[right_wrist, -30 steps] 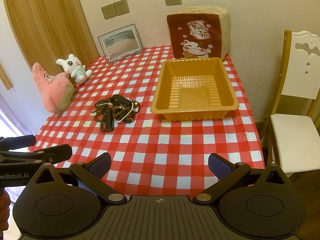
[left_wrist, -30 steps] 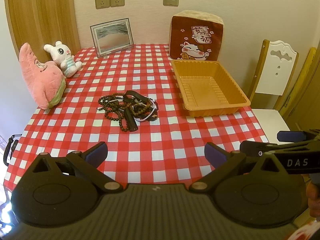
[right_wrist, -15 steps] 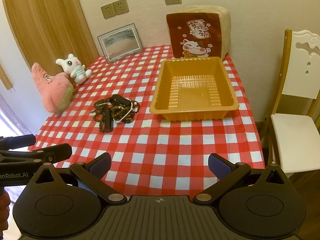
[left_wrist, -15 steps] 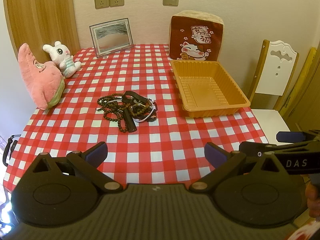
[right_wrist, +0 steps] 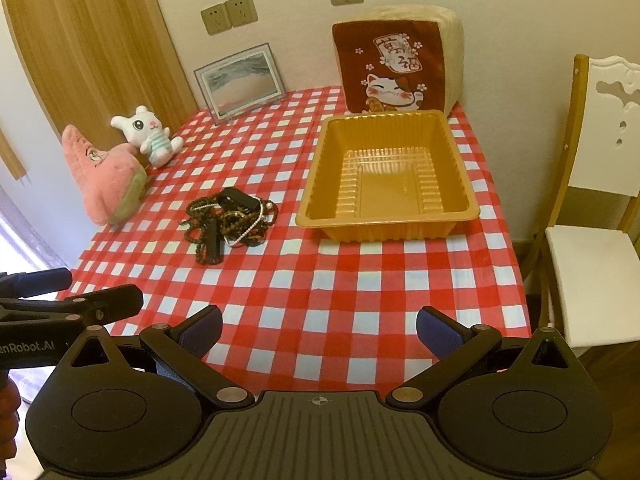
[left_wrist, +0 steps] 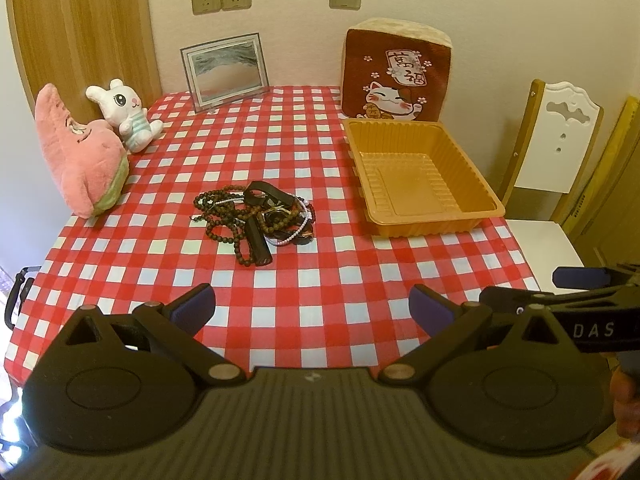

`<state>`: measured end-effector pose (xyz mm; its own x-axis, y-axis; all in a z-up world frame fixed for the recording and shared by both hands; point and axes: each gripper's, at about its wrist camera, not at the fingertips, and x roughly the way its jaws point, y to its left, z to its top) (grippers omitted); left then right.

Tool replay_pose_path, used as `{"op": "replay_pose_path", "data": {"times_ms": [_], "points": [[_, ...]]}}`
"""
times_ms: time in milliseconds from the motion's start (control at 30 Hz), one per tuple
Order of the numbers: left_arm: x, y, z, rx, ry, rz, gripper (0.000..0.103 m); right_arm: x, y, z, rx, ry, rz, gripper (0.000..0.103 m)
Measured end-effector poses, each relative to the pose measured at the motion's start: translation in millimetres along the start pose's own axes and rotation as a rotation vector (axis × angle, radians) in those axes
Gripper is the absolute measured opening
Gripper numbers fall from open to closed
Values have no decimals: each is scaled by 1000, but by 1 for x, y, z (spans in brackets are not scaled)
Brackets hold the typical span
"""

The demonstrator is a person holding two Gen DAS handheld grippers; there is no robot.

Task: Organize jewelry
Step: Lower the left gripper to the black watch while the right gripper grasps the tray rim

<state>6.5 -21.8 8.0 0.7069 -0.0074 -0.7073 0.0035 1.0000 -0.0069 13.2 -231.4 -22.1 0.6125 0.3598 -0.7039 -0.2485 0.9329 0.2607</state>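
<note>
At the far left of the tabletop (left_wrist: pixel 320 320), which has a red and white checked cloth, a pink star plush (left_wrist: pixel 80 156) lies on its side, and a small white rabbit plush (left_wrist: pixel 126 114) sits just beside it, toward the wall. Behind them, against the wall, a framed picture (left_wrist: pixel 225 70) stands tilted back. Near the middle of the tabletop lies the jewelry pile (left_wrist: pixel 256 222): dark bead strings, a light pearl-like string and some black bands, all tangled together in one heap, with nothing touching it. To the right of the pile, a little apart from it, sits the orange plastic tray (left_wrist: pixel 486 194), and nothing is inside it. Behind the tray a brown cat cushion (left_wrist: pixel 394 76) leans at the wall, touching the tray's far edge or very near to it. A white chair (left_wrist: pixel 560 136) stands beside the tabletop on the right. The left hand-held gripper (left_wrist: pixel 312 306) hovers over the near edge of the tabletop with its jaws spread wide and nothing between them. The right hand-held gripper (right_wrist: pixel 318 326) is at the same near edge, to the right, also wide apart and holding nothing, well away from the pile and the tray
</note>
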Motion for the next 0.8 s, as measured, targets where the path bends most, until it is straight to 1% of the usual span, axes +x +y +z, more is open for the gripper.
{"op": "replay_pose_path", "data": {"times_ms": [67,233,333,467,567,800], "points": [[2,-3,-1,-4,0,4,103,1,-1,-1,1,-3,0,103],[7,-5,-5,-17,1,15,103,14,-22,0,43,-22,11,103],[18,4,-3,-27,8,32,103,16,-34,1,67,-53,16,103],[32,14,0,-37,12,44,103,22,-54,3,99,-90,2,103],[44,19,1,-24,5,53,102,30,-74,7,122,-121,-11,103],[83,32,8,-19,31,56,95,55,-105,9,164,-198,-64,103]]}}
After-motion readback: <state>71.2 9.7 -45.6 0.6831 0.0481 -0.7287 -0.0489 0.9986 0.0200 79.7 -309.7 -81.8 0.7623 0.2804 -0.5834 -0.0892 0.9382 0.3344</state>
